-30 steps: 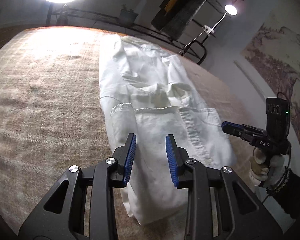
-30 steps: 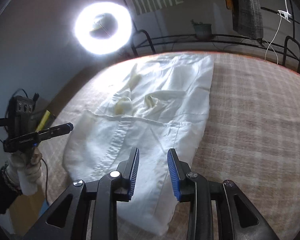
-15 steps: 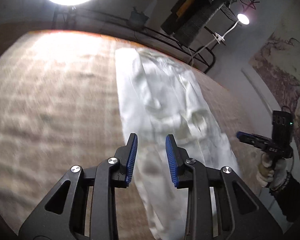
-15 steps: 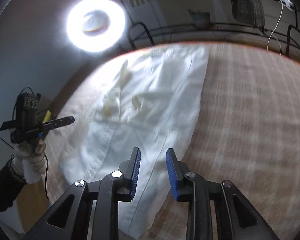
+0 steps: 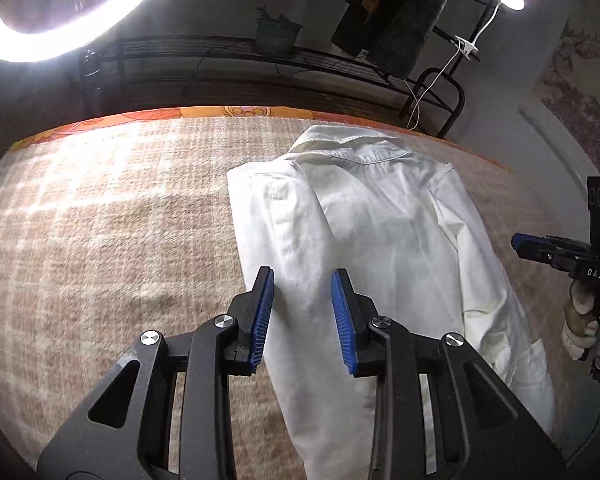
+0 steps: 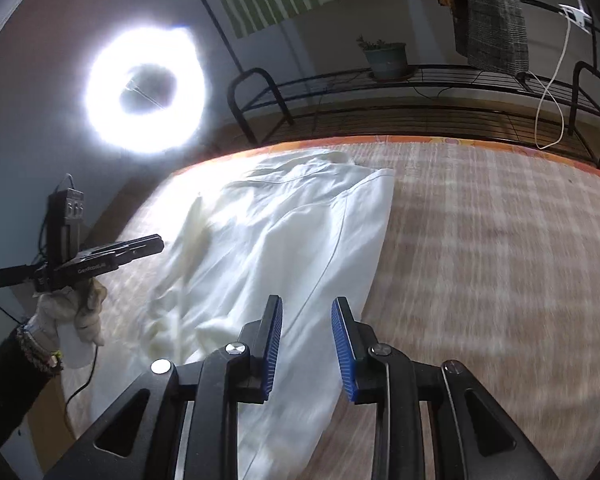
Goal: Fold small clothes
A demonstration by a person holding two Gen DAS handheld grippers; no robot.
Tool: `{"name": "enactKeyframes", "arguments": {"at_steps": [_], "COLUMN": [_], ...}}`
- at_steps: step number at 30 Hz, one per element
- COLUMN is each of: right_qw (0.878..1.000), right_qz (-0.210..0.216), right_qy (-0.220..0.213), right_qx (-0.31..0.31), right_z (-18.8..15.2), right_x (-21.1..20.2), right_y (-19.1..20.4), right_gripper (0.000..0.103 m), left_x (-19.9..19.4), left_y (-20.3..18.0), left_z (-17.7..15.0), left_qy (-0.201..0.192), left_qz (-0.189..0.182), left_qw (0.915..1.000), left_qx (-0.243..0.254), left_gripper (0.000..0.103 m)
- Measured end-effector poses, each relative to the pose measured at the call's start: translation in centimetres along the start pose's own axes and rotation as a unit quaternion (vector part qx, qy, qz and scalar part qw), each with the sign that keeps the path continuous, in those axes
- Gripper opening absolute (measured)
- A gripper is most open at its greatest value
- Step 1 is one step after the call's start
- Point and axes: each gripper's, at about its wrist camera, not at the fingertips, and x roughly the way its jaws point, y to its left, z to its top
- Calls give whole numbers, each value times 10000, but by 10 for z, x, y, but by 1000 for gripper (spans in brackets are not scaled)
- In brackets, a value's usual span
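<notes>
Left wrist view. Our left claw (image 5: 302,316) hangs with its jaws spread and nothing between the pads. Directly ahead of and beneath it lies the white shirt (image 5: 372,248), spread lengthwise on the checked blanket (image 5: 112,240), collar at the far end. The shirt's long left edge runs just below the left pad. The right claw (image 5: 518,242) shows at the right margin, beyond the shirt's other edge.

Right wrist view. Our right claw (image 6: 306,332) is likewise spread and empty. The shirt (image 6: 284,236) lies ahead and to its left, its straight right edge passing just under the jaws; the left claw (image 6: 156,245) hovers on the far side.

Handling. We judge the fabric light, limp and crease-prone: it will sag from any single pinch. We would pinch each long edge near a corner, where the layers lie doubled.
</notes>
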Motion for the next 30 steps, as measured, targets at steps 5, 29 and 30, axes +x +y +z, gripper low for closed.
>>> {"name": "enactKeyframes", "arguments": {"at_steps": [5,29,30], "right_qw": [9997,9985,9986], "right_qz": [-153,-67,-47], "right_qy": [180,-57,-50], "right_qx": [-21,540,527], "right_z": [19,67,70], "right_x": [42,71,74], "right_y": [-9,-79,-77], "right_gripper": [27,55,55], "left_x": [34,45,48], "left_y": [-8,29,27], "left_z": [8,41,43], "left_qy": [148,-51,-63], "left_qz": [226,243,287], "left_qw": [9995,9997,9996], "left_qx": [190,14,41], "left_gripper": [29,44,42]}}
